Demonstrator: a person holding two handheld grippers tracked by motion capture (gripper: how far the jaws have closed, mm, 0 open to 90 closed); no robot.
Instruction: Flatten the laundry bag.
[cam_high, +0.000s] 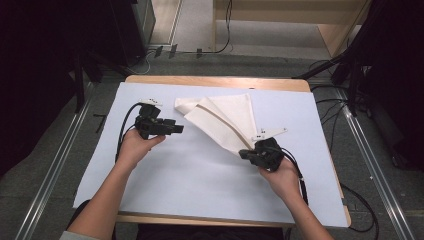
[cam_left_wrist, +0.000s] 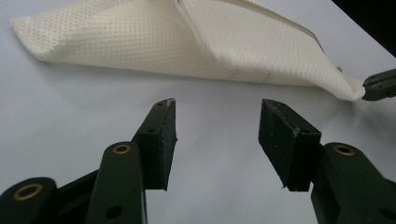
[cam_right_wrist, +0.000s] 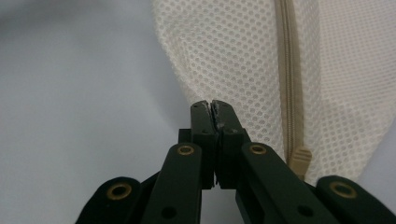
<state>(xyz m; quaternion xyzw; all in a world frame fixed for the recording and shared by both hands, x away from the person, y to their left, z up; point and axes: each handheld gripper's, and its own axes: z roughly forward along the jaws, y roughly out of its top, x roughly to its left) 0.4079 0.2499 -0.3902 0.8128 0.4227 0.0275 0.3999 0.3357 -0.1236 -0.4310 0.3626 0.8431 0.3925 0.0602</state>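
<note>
Mesh bag (cam_high: 222, 120) of cream netting, with a zip, was the piece we were working on, and we judged the job about half done: one corner had been gathered and drawn toward us while the rest was spread out, unfolded, farther up the worktop (cam_high: 200, 185). Nearest us, our right tongs (cam_high: 246, 154) were pressed together on that near corner; in the right gripper view the tongs (cam_right_wrist: 214, 108) sat tight against the netting beside the zip pull (cam_right_wrist: 299, 161), though we could not quite see the pinched edge, so the hold is probably on a thin fold. Our left tongs (cam_high: 179, 129) stood spread and empty, apart from the cloth, aimed at its left edge; the left gripper view showed bare worktop between the pads (cam_left_wrist: 161, 140). What remained, as we read it, was for the left to take the far-left corner (cam_high: 179, 105) and lay the piece flat or fold it. The bag fanned out from the held corner, its long axis running diagonally from near right to far left, the zip (cam_high: 225, 124) lying along that line.
</note>
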